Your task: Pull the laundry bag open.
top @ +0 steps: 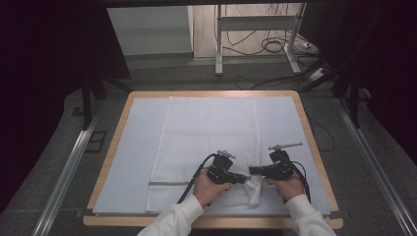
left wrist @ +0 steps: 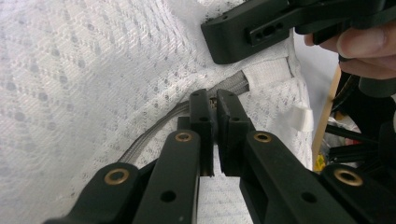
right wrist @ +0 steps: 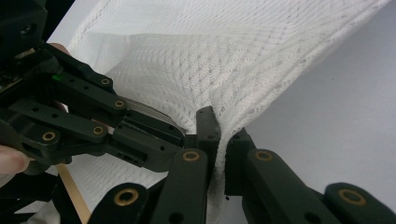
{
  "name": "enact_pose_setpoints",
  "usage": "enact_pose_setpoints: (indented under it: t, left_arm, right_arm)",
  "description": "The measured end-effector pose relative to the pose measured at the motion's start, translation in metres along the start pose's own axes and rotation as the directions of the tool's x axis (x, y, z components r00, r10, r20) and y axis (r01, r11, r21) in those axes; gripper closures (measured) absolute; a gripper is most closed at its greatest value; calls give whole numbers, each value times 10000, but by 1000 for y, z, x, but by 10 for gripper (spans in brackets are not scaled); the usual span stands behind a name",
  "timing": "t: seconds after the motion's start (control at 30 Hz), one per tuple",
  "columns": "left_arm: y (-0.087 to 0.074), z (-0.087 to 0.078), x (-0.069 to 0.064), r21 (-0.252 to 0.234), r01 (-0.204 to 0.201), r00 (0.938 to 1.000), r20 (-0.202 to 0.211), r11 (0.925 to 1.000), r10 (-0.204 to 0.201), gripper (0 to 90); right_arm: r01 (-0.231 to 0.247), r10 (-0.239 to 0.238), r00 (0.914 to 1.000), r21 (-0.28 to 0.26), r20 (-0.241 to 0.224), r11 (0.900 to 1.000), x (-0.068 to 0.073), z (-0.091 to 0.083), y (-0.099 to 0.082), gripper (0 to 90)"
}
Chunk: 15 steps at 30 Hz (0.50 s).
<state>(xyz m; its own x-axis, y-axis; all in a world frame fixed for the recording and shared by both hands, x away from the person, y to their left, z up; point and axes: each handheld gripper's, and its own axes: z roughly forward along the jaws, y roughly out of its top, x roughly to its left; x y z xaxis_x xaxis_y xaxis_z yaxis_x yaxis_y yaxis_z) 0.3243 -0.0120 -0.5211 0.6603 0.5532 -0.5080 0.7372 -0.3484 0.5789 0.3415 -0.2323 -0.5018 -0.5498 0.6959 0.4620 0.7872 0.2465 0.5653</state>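
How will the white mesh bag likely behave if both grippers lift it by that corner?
Probably floppy: the mesh bag already drapes and creases around the right gripper. Likely light, being thin openwork. The left gripper at the grey zipper may hold firmer.

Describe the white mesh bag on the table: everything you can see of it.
The mesh bag is white, of openwork woven netting, lying flat and lengthwise on a pale blue sheet over the wooden table. A grey zipper runs across its near end. The left gripper is shut on the zipper's end; the right gripper is shut on the bag's near right edge, lifting the netting into a fold. A small white tab sticks out by the seam.
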Motion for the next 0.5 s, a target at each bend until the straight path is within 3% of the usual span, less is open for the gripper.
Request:
enact_pose_setpoints:
  t: [0.1, 0.17, 0.5]
  left_arm:
    - [0, -2, 2, 102, -87, 9998, -175, 9999, 88, 867]
    - [-1, -4, 3, -1, 59, 10000, -42, 10000, -59, 867]
    - [-3, -10, 6, -17, 52, 9998, -184, 10000, -52, 867]
  right_arm:
    - [-6, 6, 10000, 9, 33, 10000, 0, 0, 0, 877]
    - [-13, 13, 10000, -12, 25, 10000, -1, 0, 0, 877]
    - [-29, 29, 10000, -84, 12, 10000, -1, -2, 0, 877]
